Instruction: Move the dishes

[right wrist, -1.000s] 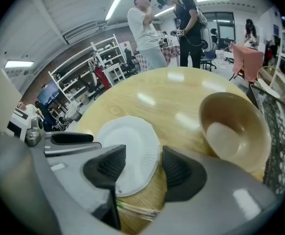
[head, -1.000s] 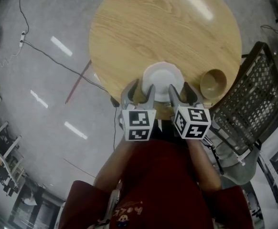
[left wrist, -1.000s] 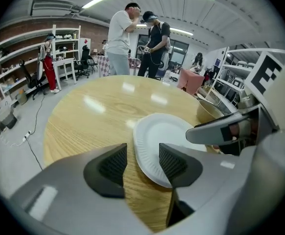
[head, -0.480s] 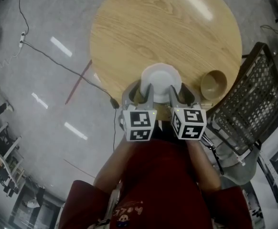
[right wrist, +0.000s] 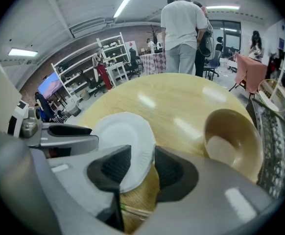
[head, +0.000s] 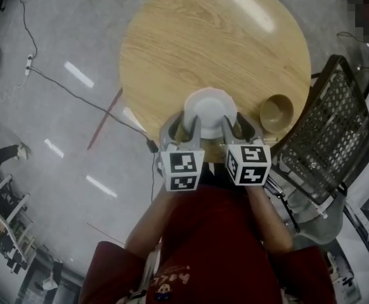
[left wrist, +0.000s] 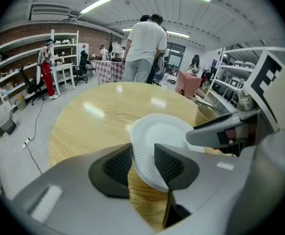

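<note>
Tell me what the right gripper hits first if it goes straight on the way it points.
The white plate: the right gripper has just been closing its jaws on that rim. Beyond it, likely the wooden table.

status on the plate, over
Left gripper, right gripper: jaws just closed onto near rim of white plate, side by side. Plate at near edge of round wooden table. Tan bowl to its right, clear of both.

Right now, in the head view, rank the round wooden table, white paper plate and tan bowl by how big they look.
1. round wooden table, largest by far
2. white paper plate, its near edge partly covered
3. tan bowl, smallest
</note>
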A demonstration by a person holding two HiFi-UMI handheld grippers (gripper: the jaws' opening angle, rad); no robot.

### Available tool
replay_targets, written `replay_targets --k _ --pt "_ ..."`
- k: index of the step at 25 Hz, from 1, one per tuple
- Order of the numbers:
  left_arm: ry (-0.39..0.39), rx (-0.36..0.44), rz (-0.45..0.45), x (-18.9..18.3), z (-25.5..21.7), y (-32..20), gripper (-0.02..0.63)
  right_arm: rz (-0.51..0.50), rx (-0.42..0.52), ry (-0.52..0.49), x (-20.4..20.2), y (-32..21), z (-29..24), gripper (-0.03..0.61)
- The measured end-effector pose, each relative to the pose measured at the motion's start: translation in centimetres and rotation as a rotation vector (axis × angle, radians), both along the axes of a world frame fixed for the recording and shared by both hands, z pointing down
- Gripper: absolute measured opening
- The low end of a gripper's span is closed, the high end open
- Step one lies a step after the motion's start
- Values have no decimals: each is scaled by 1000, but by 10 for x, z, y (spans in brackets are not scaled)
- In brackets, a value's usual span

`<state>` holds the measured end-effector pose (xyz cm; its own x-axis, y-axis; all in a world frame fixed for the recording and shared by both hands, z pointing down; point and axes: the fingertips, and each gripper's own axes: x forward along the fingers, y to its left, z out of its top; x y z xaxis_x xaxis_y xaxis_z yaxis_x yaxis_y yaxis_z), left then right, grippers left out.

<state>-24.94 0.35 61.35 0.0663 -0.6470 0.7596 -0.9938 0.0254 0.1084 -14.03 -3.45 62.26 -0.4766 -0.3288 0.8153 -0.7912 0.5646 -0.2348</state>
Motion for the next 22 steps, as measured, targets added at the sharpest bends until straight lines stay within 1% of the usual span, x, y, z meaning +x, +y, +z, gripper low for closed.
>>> replay_targets --k 7,12,17,22 --pt "1 49 8 -6 -25 -4 155 17 64 -6 -6 -2 -26 155" --pt "6 86 35 -5 -40 -13 155 52 115 -18 -5 -9 -44 155" --pt "5 123 74 7 -56 -24 155 95 169 -28 7 -19 -63 155" --pt "-1 159 132 25 -73 -35 155 165 204 -48 26 -24 -78 155"
